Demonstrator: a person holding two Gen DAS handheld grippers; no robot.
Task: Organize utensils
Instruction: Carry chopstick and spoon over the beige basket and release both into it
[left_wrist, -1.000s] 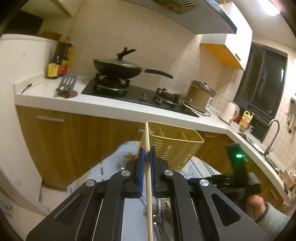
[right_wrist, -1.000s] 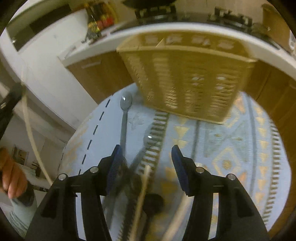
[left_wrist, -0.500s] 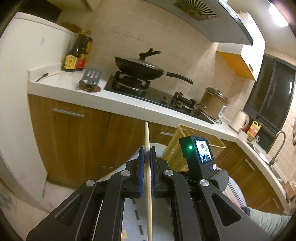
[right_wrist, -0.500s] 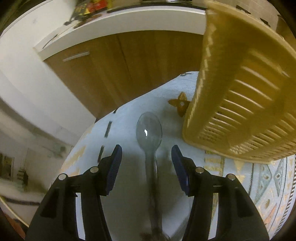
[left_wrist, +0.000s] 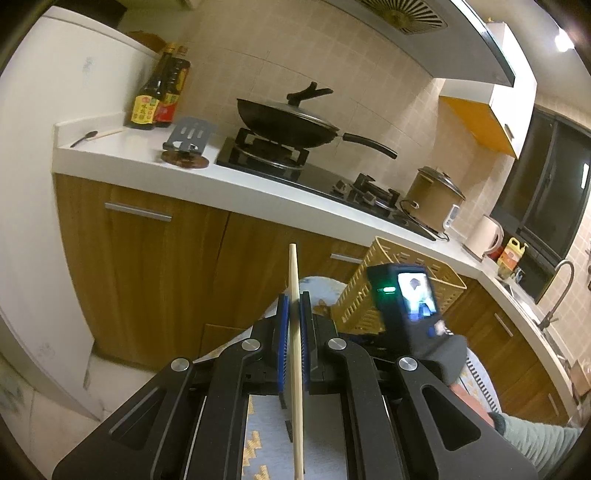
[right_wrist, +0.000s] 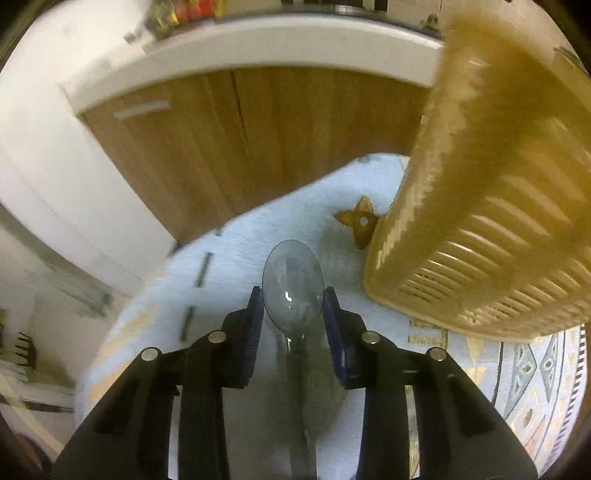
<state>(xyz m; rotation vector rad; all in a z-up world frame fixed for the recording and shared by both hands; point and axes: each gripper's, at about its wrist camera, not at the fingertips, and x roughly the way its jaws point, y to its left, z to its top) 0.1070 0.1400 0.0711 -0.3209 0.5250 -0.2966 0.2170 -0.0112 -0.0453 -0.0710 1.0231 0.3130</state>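
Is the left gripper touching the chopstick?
Touching. The left wrist view shows the left gripper shut on the chopstick, both blue pads flush against its shaft with no gap.

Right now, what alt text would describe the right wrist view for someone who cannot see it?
The right hand-held gripper is closing its jaws around the bowl of a metal spoon lying on a pale patterned cloth. A yellow slotted basket stands close on the right, with wooden cabinets behind.

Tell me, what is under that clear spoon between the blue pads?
The spoon lies on a pale patterned tablecloth, which shows through its clear bowl. The right gripper is closing around the bowl; its arms cover cloth beside the handle.
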